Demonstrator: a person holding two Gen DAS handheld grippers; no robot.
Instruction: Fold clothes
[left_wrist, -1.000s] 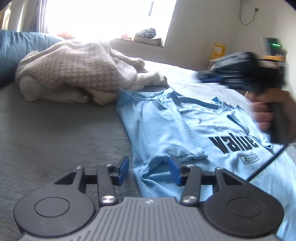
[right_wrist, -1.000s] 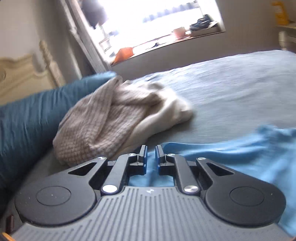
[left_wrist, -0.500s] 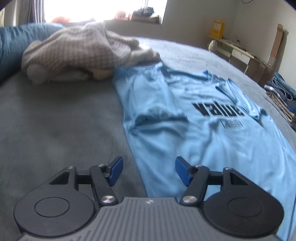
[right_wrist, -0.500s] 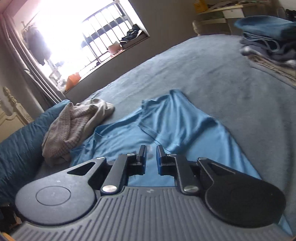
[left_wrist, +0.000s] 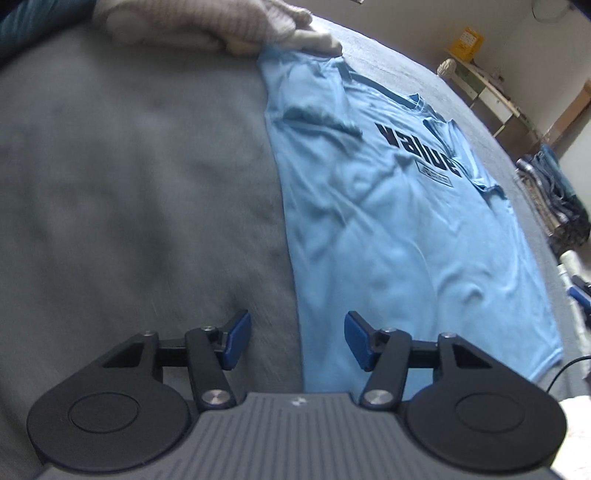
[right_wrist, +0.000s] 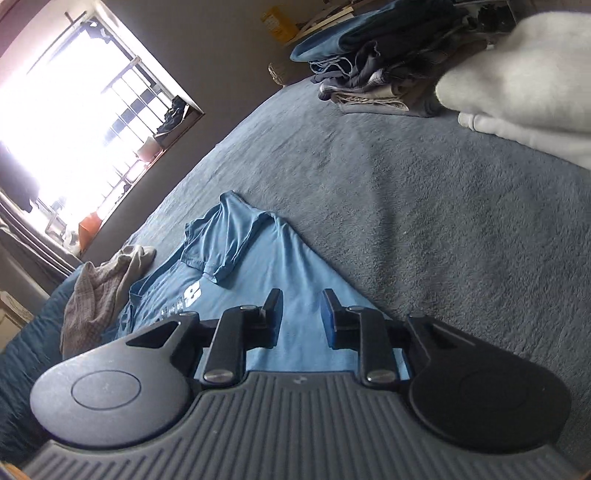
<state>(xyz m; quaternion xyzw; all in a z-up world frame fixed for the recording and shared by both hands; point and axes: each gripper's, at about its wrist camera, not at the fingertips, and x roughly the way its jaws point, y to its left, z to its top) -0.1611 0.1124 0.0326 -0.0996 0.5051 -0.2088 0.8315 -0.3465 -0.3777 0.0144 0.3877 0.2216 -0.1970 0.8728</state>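
A light blue T-shirt (left_wrist: 399, 229) with black lettering lies spread flat, front up, on the grey bed cover (left_wrist: 140, 206), sleeves folded in. My left gripper (left_wrist: 297, 343) is open and empty, low over the shirt's left edge near the hem. The shirt also shows in the right wrist view (right_wrist: 269, 273), its collar toward the window. My right gripper (right_wrist: 302, 317) is open and empty above the shirt's right side near the hem.
A beige knitted garment (left_wrist: 207, 22) lies bunched past the shirt's collar, also seen in the right wrist view (right_wrist: 99, 291). A stack of folded dark clothes (right_wrist: 376, 70) and a white garment (right_wrist: 517, 99) sit on the bed's right side. A blue pillow (right_wrist: 22, 354) lies at the headboard.
Both grippers have drawn back from the collar end toward the hem. My right gripper has gone from shut to open; my left has opened wider.
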